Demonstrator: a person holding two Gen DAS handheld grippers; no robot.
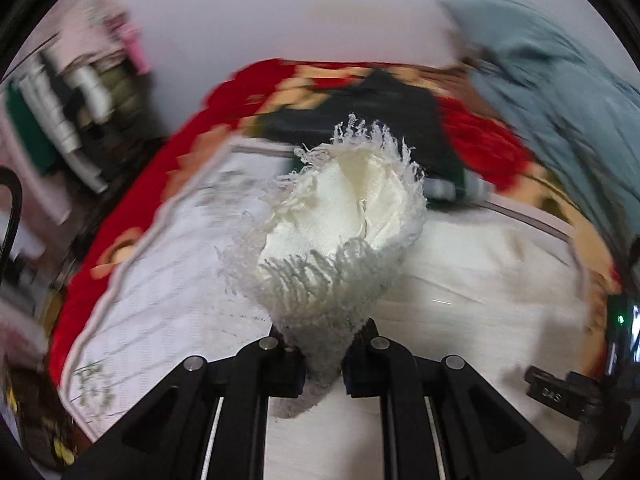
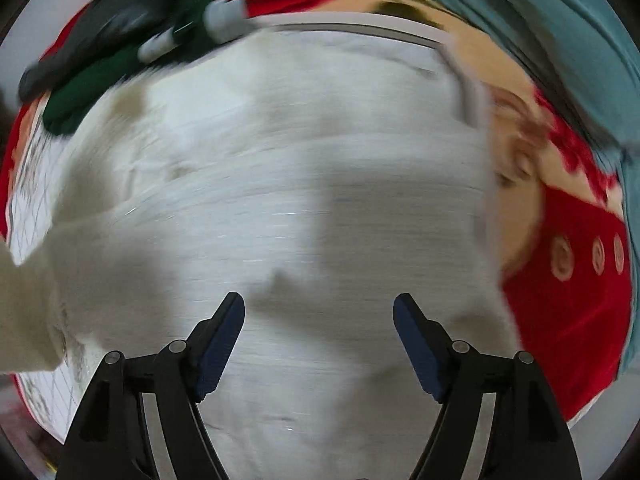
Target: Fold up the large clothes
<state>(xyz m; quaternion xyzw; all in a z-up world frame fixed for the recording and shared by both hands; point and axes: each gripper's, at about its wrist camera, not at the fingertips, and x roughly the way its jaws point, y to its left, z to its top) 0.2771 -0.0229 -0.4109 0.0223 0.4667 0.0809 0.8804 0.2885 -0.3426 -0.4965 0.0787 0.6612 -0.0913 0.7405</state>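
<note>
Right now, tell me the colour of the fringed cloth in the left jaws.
Cream-white fringed cloth, clearest in the left wrist view.

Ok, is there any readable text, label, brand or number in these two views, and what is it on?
No text reads for certain.
Black clip-like device at the left wrist view's lower right: faint raised characters, too blurred to read.
Dark device with a green light at the right edge: lit screen, nothing legible.
Cream fringed woven cloth in the left tool: no label showing.
Right wrist view: none.

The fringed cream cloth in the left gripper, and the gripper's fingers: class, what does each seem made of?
Fringed cream cloth: probably a loosely woven, matte textile such as cotton or wool; the open weave and frayed yarn tassels show. Left gripper fingers: seemingly rigid matte black plastic with metal pins.
</note>
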